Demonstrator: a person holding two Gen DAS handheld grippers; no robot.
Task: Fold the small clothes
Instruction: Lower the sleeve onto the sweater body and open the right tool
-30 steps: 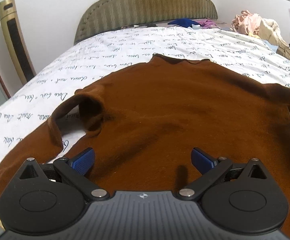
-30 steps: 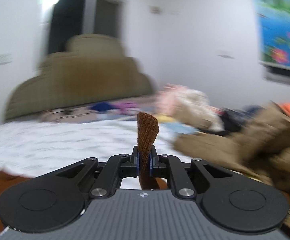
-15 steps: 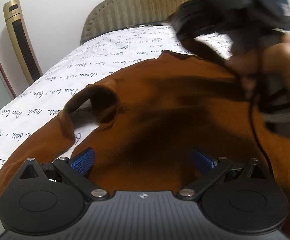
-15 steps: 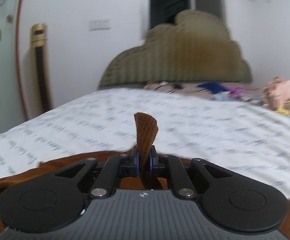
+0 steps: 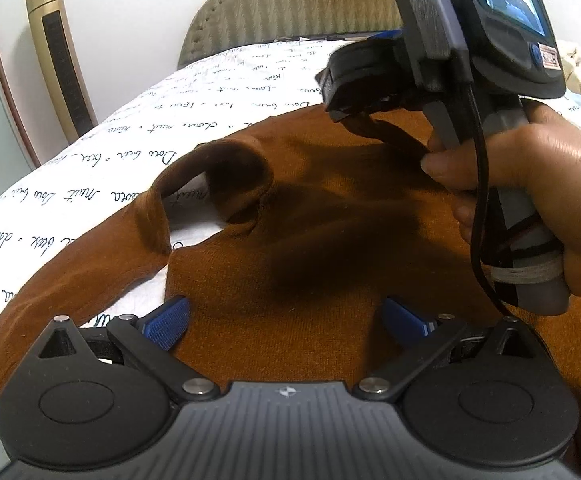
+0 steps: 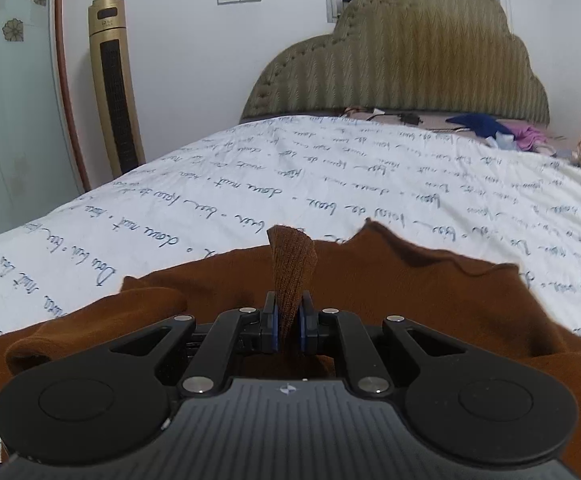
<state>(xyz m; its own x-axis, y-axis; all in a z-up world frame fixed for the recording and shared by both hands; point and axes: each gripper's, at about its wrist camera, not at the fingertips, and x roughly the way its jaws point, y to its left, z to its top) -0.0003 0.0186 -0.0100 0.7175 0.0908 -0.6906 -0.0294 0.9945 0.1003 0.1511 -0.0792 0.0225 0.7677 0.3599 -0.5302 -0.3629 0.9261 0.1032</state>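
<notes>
Brown sweater (image 5: 330,240) spread flat on bed (image 6: 330,184). Right gripper (image 6: 289,322) jaws clamped on sweater's cuff; left gripper (image 5: 286,320) jaws wide apart, holding nothing, over sweater.

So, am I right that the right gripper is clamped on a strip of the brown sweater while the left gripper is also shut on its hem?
Not quite: the left gripper is open, its blue pads spread wide above the brown sweater and gripping nothing, as the left wrist view shows. The right gripper is indeed clamped on a strip of the sweater.
</notes>
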